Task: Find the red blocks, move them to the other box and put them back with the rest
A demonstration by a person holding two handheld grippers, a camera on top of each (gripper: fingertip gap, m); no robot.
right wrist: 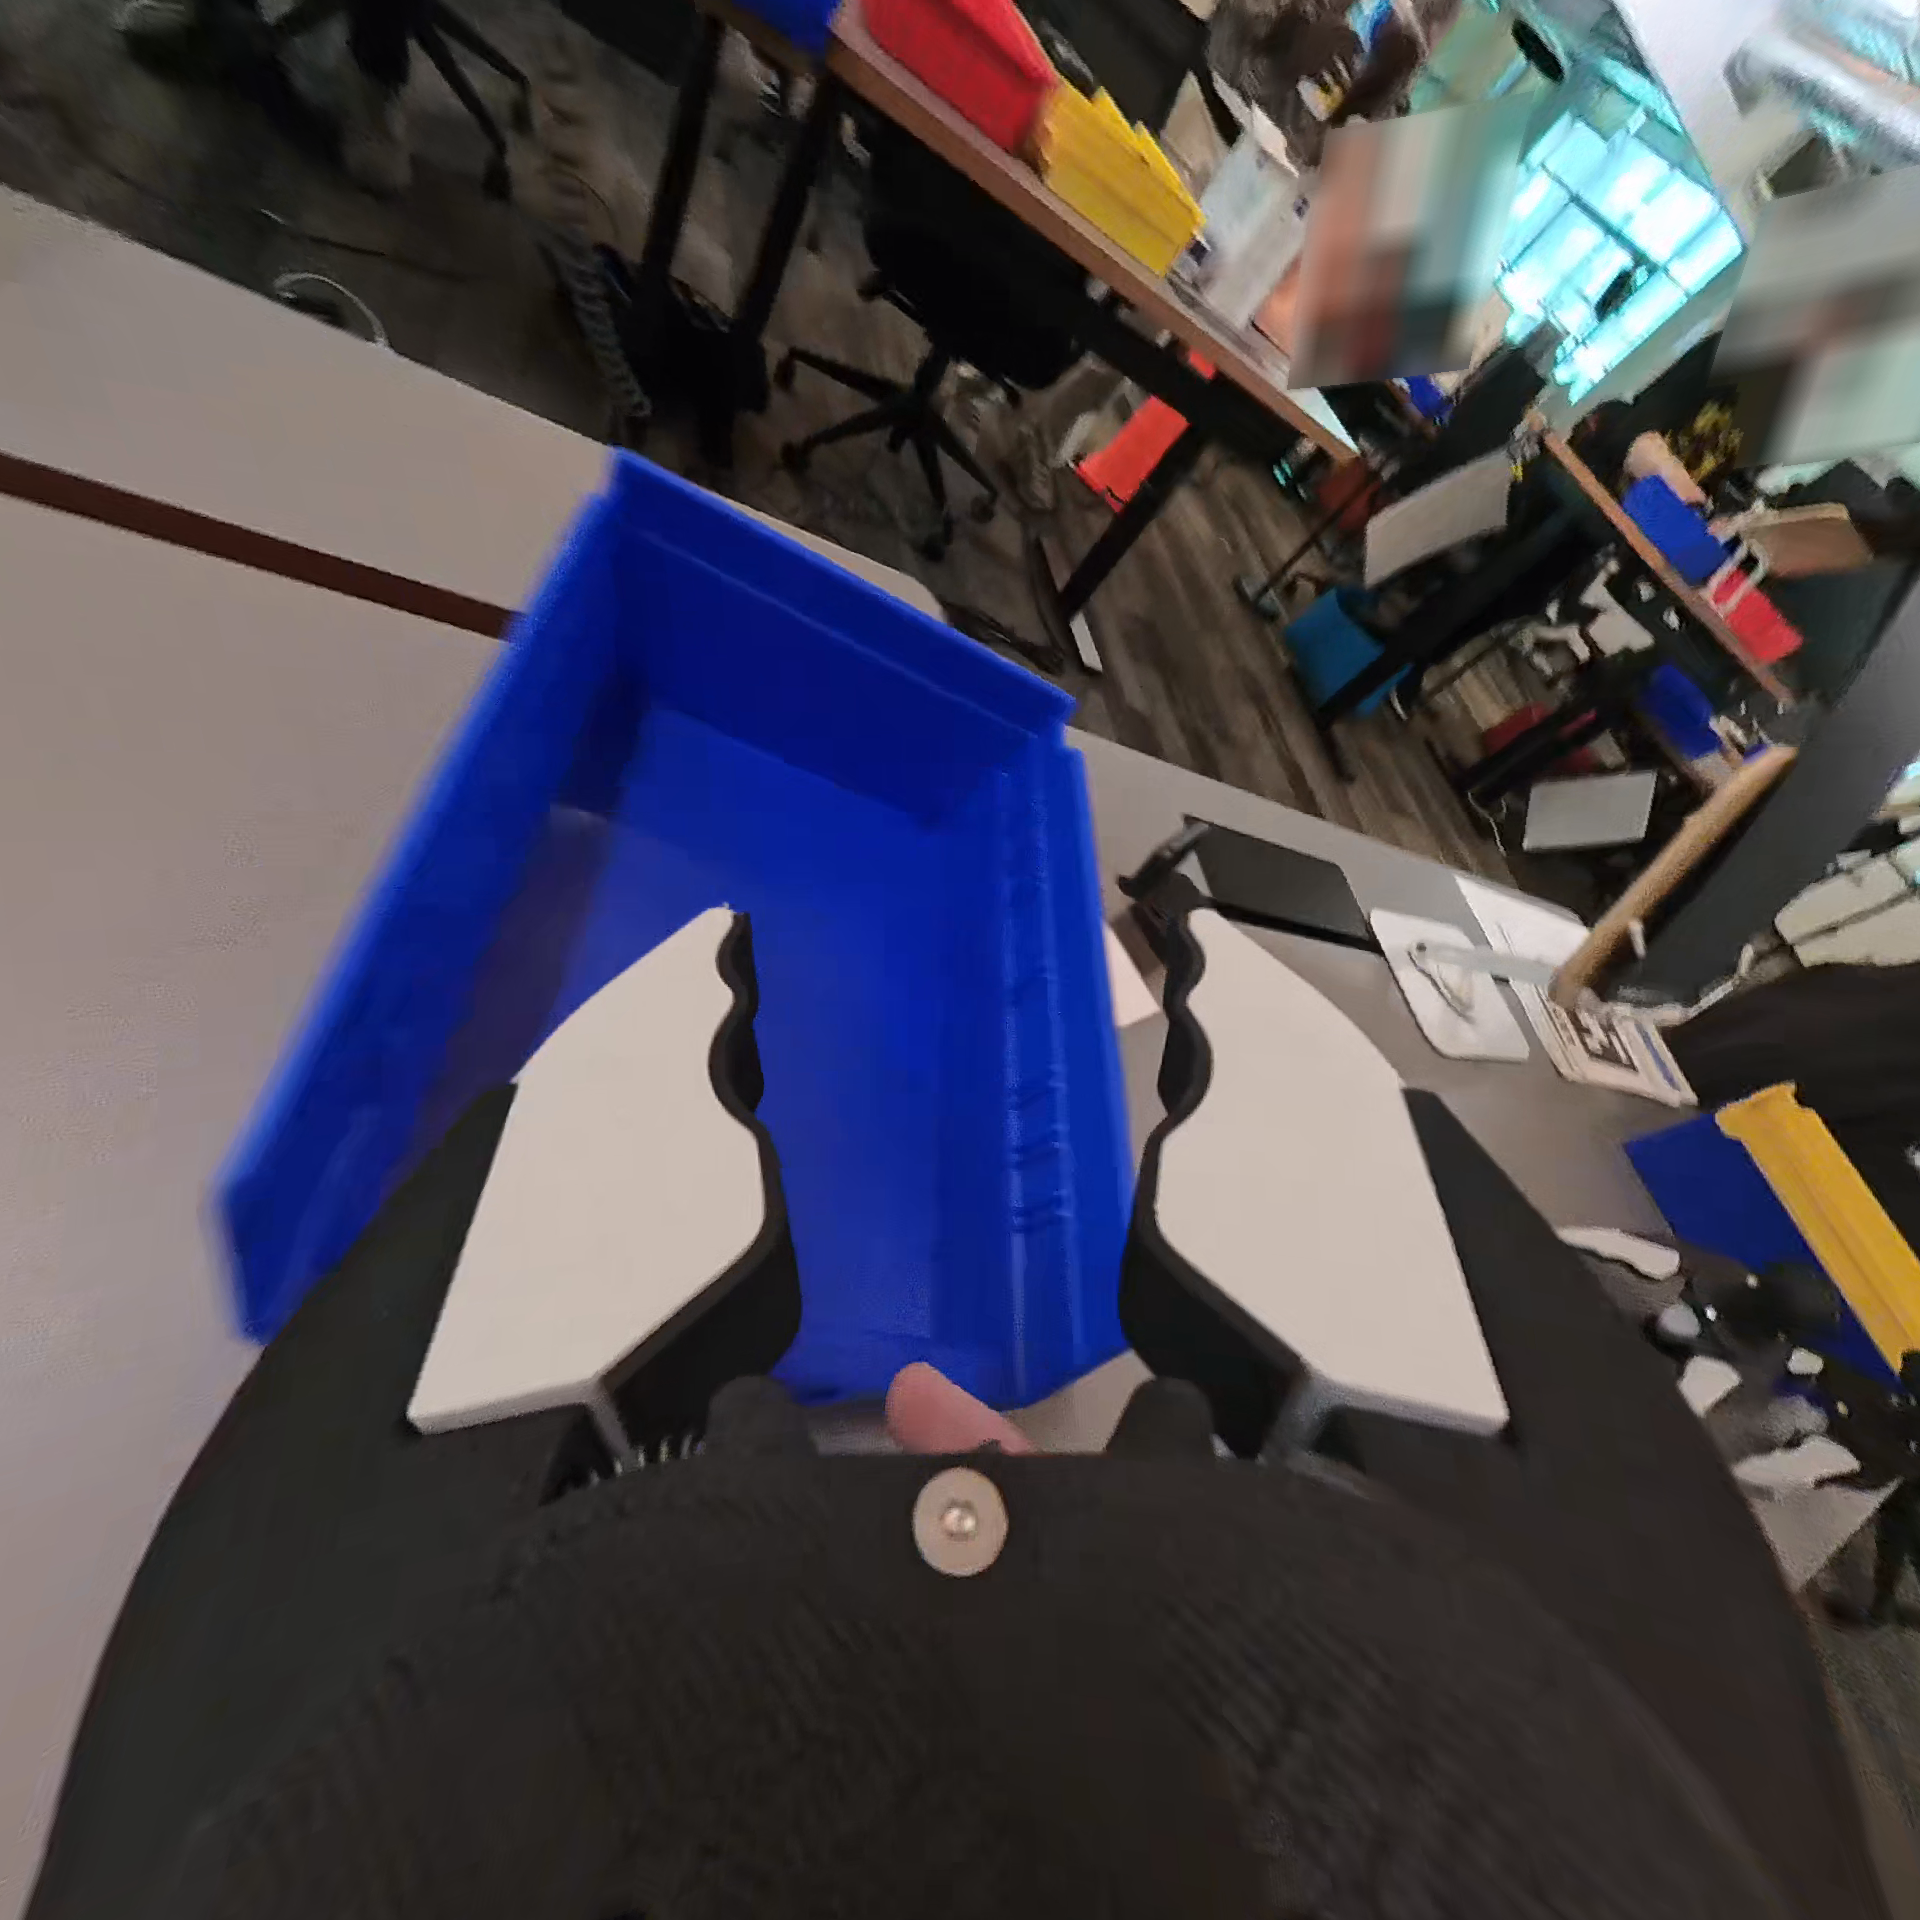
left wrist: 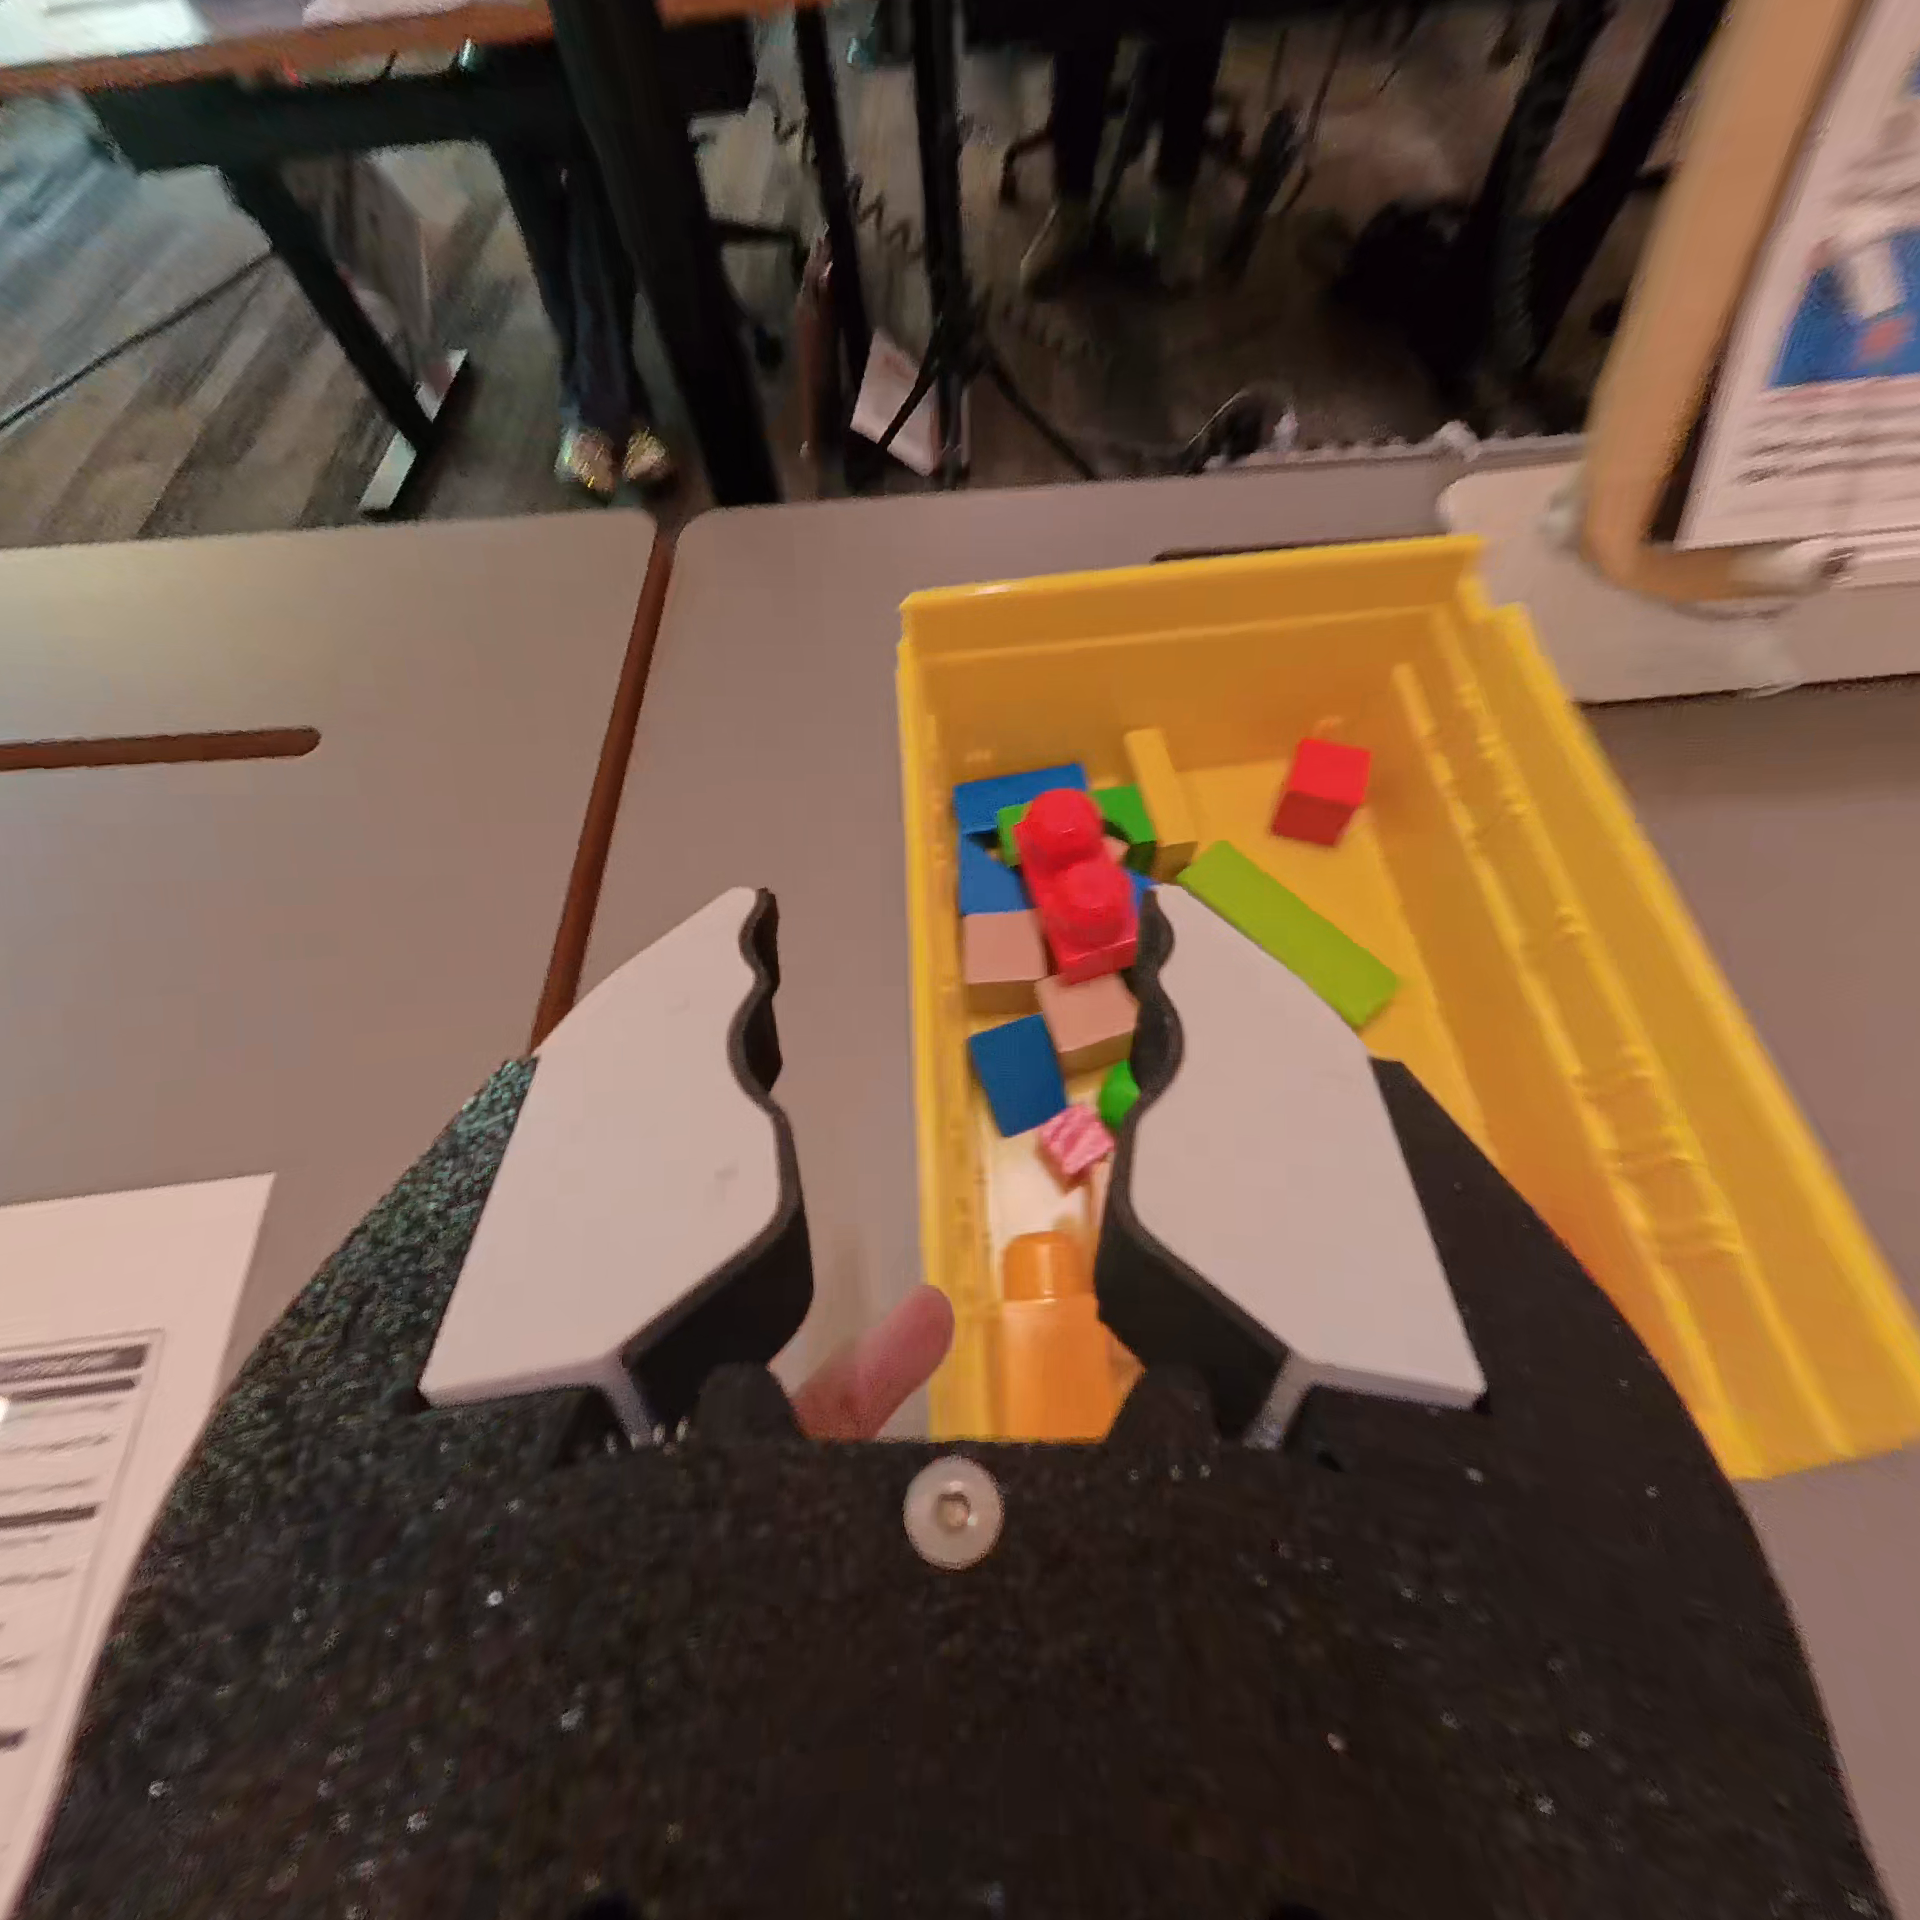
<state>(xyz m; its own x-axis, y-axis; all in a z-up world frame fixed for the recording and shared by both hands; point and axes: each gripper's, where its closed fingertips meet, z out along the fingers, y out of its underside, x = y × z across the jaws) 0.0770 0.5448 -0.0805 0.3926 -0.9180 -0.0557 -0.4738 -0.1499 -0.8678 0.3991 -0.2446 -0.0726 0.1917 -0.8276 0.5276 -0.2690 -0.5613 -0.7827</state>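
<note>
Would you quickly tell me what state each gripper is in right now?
Left gripper: open, holding nothing, over the yellow box of blocks.
Right gripper: open, holding nothing, over the blue box.

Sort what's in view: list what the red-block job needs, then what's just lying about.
Job:
red studded brick
red cube
yellow box
blue box

Lying about:
green plank
blue blocks
tan cubes
orange brick
paper sheet
</note>
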